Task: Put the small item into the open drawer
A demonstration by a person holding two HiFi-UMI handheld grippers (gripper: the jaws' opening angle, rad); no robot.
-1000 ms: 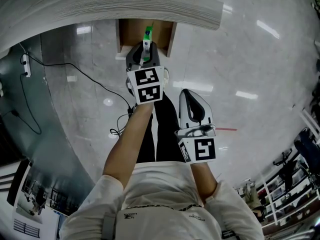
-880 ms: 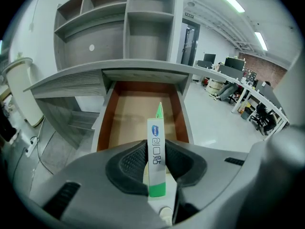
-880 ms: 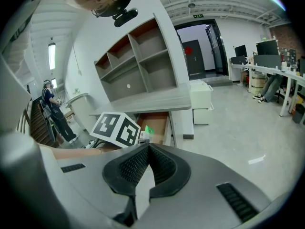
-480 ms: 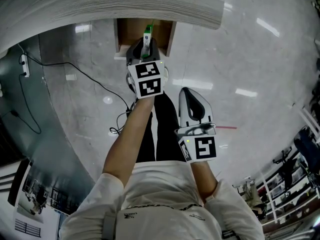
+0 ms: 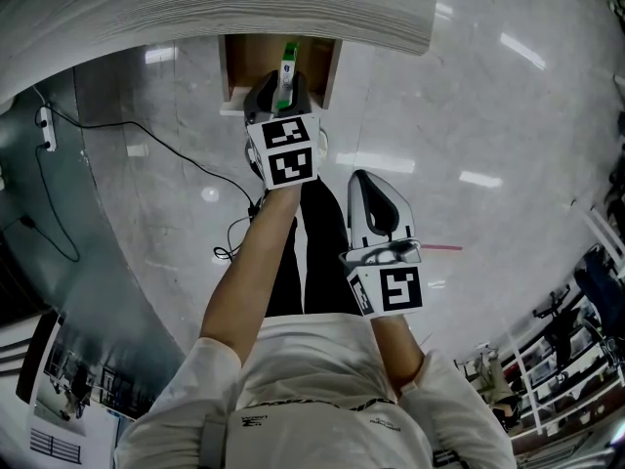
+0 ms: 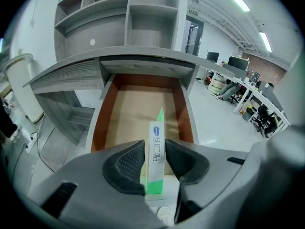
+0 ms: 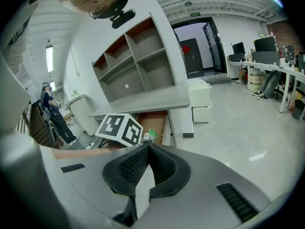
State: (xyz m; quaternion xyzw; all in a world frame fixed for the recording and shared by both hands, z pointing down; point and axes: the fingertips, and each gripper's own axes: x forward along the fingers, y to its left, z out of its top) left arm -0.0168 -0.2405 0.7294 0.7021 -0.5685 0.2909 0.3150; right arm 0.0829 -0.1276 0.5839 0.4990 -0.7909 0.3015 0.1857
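Observation:
A small white and green tube (image 6: 156,151) stands upright between the pads of my left gripper (image 6: 155,159), above the front of the open wooden drawer (image 6: 133,109). Its jaws have just been opening; the pads now show thin gaps on either side of the tube. In the head view the left gripper (image 5: 281,91) reaches over the drawer (image 5: 252,66), with the tube (image 5: 288,66) sticking out past its fingers. My right gripper (image 5: 366,189) hangs lower and to the right, over the floor, shut and empty. The right gripper view shows its tips (image 7: 147,147) meeting.
The drawer sticks out from under a grey desk top (image 5: 244,8) with shelves (image 6: 124,13) above it. A black cable (image 5: 146,149) runs over the glossy floor at the left to a power strip (image 5: 49,125). Office desks and chairs (image 6: 248,89) stand far right.
My left gripper has shifted a little farther over the drawer with the tube between its jaws. The right gripper has stayed where it was.

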